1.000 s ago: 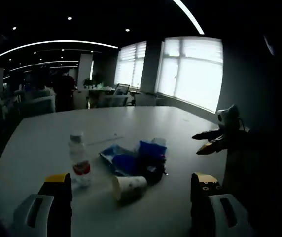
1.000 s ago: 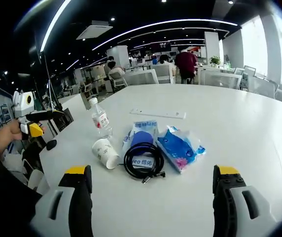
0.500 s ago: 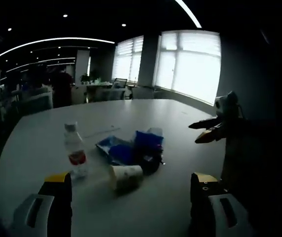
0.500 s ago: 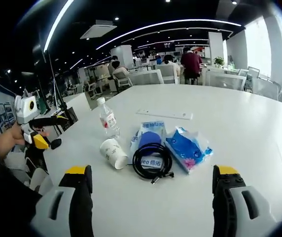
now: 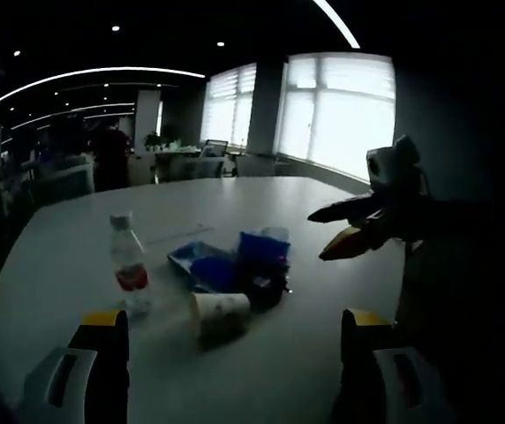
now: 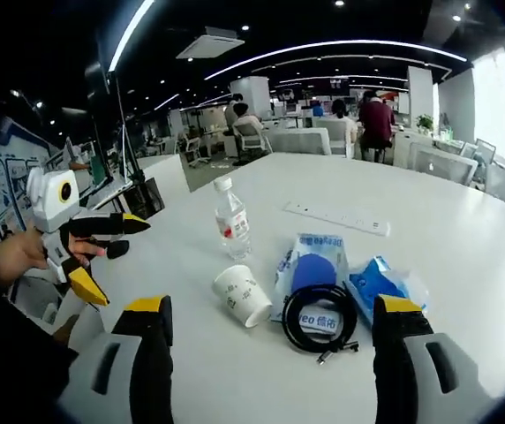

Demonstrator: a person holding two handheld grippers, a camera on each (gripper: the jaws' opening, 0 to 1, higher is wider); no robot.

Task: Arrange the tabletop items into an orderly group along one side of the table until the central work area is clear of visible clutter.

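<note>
Both my left gripper [image 6: 85, 256] and right gripper [image 6: 270, 331] hang spread and empty over the worktop's [image 6: 464, 256] near edge — the tipped paper cup [image 6: 242, 296] mid-worktop looks light, crushable — I'd pinch its rim gently.

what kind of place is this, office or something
Most likely an open-plan office. A big white meeting table stands in front, rows of desks and chairs with seated people fill the back, strip lights line the ceiling, and large blinded windows run along one wall.
</note>
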